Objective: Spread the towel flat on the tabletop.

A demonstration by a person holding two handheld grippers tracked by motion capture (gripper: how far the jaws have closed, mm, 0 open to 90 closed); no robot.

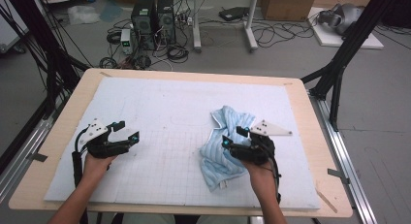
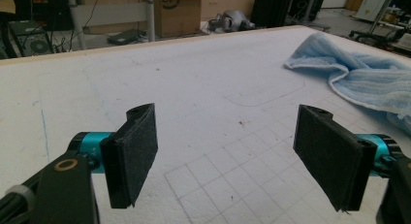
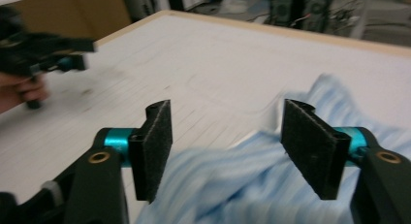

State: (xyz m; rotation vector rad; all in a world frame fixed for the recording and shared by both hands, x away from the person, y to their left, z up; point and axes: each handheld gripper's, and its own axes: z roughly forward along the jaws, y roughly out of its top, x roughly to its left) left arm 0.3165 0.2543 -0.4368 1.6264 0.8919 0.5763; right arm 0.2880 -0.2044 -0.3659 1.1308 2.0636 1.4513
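A crumpled light-blue striped towel (image 1: 218, 163) lies on the white mat (image 1: 169, 103), right of centre. My right gripper (image 1: 235, 136) hovers just over the towel's middle, jaws apart with nothing between them. In the right gripper view its open pads (image 3: 152, 141) frame the blurred towel (image 3: 252, 185) below. My left gripper (image 1: 127, 130) is held over bare mat at the left, well away from the towel and also open. The left gripper view shows its wide-set jaws (image 2: 228, 136) over the printed grid, with the towel (image 2: 358, 78) at the far right.
The mat covers a wooden table (image 1: 63, 122) whose rim shows all around. Black frame posts (image 1: 339, 64) stand at both back corners. Computer towers (image 1: 152, 15), cables and boxes sit on the floor beyond the far edge.
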